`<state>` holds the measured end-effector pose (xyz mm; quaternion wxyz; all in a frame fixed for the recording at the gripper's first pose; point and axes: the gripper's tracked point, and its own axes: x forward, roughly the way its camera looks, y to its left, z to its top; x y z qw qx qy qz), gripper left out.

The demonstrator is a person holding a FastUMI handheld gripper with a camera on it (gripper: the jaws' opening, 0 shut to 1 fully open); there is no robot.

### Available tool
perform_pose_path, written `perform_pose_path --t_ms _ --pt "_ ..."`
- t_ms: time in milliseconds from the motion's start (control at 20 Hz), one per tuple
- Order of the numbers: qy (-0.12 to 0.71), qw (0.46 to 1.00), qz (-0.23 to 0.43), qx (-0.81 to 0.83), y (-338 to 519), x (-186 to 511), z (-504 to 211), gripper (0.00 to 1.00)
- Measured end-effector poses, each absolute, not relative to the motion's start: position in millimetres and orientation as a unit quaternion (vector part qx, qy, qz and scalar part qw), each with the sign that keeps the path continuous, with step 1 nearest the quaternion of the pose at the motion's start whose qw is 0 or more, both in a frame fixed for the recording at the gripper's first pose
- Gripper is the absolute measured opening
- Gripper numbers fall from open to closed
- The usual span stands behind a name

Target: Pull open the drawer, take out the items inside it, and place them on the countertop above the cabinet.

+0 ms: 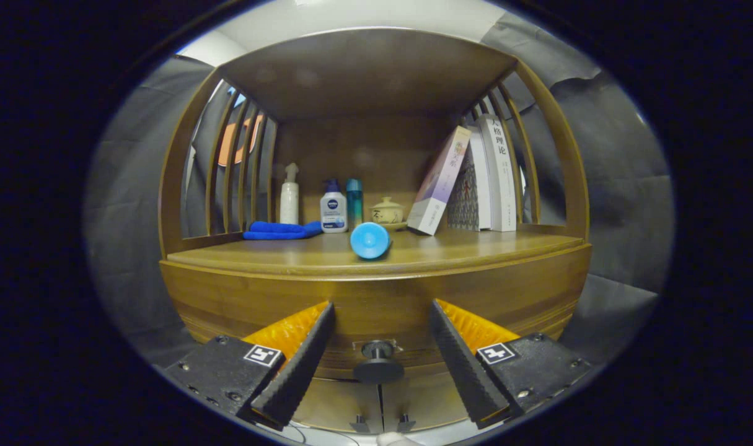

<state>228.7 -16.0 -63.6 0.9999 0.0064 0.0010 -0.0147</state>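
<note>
Drawer (376, 316) sits low in the middle of the frame, front flush with the cabinet, closed as seen. Its round dark knob (378, 362) lies between the two fingers, near their tips, touched by neither. Gripper (376, 337) spread wide, holding nothing. Drawer contents hidden.

A blue cup-like item (370, 240) lies on its side on the countertop (475, 248), middle of the frame, just above the drawer front. Judgement: this fits either a drawer about to be pulled or one shut again after emptying; cannot tell which.

If the knob is to be gripped: centre it between the fingers, close squarely on the stem behind the disc, pull straight out, level.

Count on the countertop: 1 blue cloth (280, 230) at left, 3 bottles (334, 210), 1 small lidded jar (387, 212), about 4 books (475, 179) leaning at right, 1 blue item. Knobs: 1 on the drawer, 2 small door handles (379, 424) at the bottom.
</note>
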Motion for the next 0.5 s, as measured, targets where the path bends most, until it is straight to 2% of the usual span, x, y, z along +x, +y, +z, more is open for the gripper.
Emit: perform_pose_path --t_ms 500 --pt "0.04 0.999 -0.006 0.009 -17 217 -61 1.0"
